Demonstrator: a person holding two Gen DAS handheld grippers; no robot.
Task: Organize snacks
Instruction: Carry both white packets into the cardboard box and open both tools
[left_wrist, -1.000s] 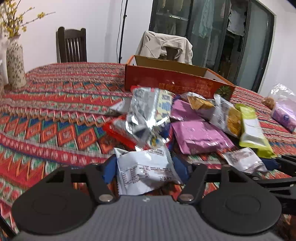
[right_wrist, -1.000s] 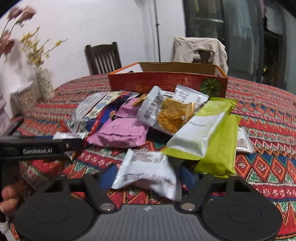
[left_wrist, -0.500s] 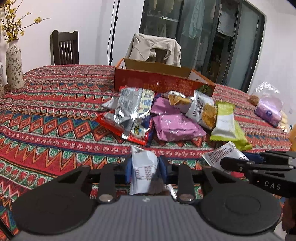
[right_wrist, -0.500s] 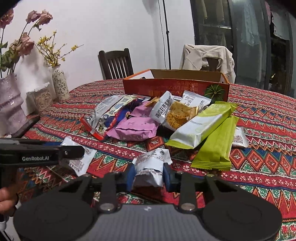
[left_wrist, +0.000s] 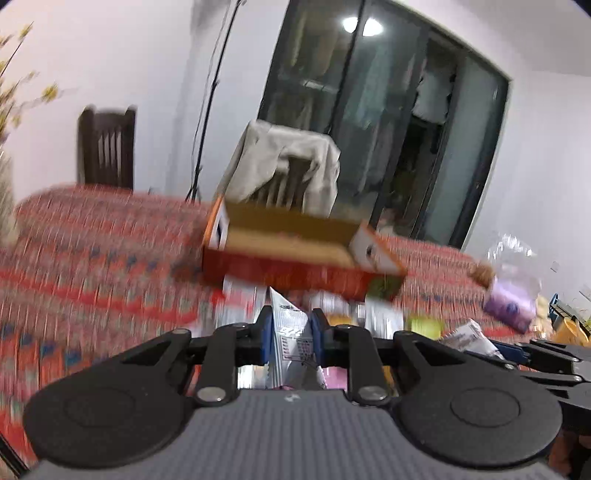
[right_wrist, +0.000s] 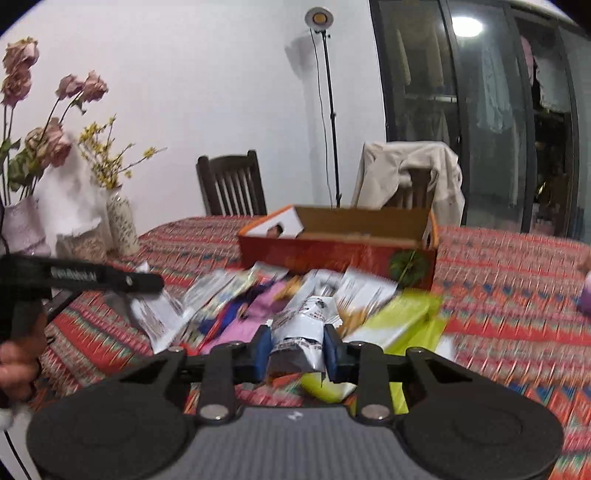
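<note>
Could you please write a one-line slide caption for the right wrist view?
Right gripper shut on a white snack packet, above the snack pile before the open red box.

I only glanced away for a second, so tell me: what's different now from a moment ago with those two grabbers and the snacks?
Both closed on a snack and lifted it off the table. The left gripper now pinches a white packet between its fingers; the right gripper pinches a silver-white packet. Both have risen, so the open red box shows more of its inside. The snack pile, box and vases stayed put.
</note>
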